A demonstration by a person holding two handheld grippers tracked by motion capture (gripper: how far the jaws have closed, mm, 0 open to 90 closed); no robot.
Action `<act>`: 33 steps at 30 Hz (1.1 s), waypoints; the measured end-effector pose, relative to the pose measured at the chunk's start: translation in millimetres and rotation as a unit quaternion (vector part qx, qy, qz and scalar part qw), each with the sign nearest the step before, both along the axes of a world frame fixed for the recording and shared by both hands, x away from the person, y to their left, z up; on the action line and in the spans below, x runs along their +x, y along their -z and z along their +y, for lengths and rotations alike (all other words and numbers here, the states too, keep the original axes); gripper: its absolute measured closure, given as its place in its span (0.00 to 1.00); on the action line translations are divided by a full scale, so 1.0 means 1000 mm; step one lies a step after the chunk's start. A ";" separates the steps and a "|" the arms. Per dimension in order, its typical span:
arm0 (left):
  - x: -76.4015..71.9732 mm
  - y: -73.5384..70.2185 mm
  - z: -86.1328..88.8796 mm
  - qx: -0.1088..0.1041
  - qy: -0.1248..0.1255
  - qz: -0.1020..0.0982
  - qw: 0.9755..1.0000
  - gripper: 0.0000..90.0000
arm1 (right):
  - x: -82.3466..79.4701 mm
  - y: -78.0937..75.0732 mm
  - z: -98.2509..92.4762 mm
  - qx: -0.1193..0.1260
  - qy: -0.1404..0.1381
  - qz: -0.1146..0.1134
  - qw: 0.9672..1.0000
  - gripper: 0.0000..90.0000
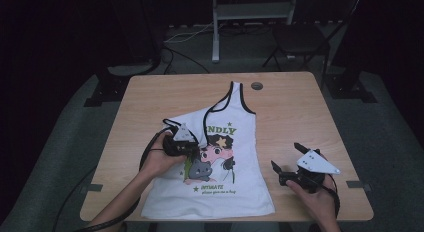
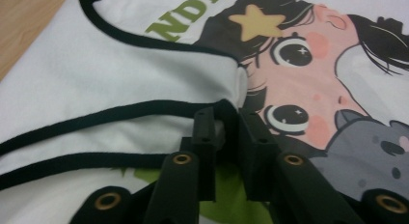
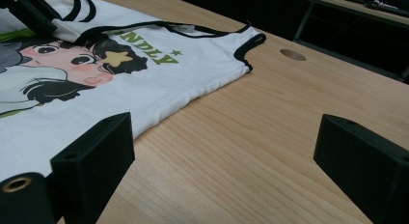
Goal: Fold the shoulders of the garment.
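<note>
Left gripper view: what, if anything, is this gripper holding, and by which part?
Nothing firmly: the tank top's folded-over strap lies between the left gripper's jaws, which stand slightly apart.

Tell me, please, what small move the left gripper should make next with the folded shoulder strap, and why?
Probably open the left gripper fully and lift it away. The black-trimmed shoulder strap already lies folded across the printed front of the white tank top, its end between jaws that stand only a little apart, so more pulling would likely drag it. The right gripper rests open over the wooden table, beside the top.
</note>
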State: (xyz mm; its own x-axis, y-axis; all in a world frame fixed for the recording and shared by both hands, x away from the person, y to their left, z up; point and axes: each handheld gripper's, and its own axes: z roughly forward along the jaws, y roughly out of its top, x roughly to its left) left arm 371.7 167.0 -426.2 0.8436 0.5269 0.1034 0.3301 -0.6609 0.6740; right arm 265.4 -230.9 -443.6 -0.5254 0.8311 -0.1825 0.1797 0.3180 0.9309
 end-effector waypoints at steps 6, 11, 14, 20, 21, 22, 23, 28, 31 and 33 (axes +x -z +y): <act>0.012 -0.012 0.027 -0.055 -0.029 0.033 0.998 0.60 | 0.000 0.000 0.000 0.002 0.000 0.001 1.000 0.07; 0.036 -0.026 0.068 -0.114 -0.110 0.017 0.987 0.52 | 0.000 0.000 0.000 0.002 0.000 0.002 1.000 0.07; 0.050 -0.023 0.080 -0.114 -0.166 0.014 0.979 0.52 | 0.000 0.000 0.001 -0.002 -0.001 0.003 1.000 0.07; 0.065 -0.011 0.076 -0.080 -0.186 0.007 0.979 0.51 | 0.000 0.000 0.000 0.002 0.000 0.002 1.000 0.07; 0.065 -0.009 0.072 -0.076 -0.178 0.011 0.981 0.51 | 0.000 0.000 0.000 0.002 0.000 0.002 1.000 0.07; 0.065 -0.007 0.070 -0.074 -0.171 0.014 0.982 0.51 | 0.000 0.000 0.000 0.001 0.000 0.001 1.000 0.07; 0.065 -0.006 0.067 -0.070 -0.167 0.018 0.983 0.51 | 0.000 0.000 0.000 0.001 0.000 0.001 1.000 0.07; 0.066 0.001 0.064 -0.053 -0.159 0.043 0.985 0.51 | 0.000 0.000 -0.001 0.003 0.000 0.002 1.000 0.07; 0.068 0.002 0.066 -0.050 -0.155 0.056 0.985 0.51 | 0.000 0.000 0.000 0.003 -0.001 0.001 1.000 0.07; 0.069 0.001 0.067 -0.054 -0.157 0.062 0.984 0.51 | 0.000 0.000 0.000 0.002 -0.001 0.001 1.000 0.07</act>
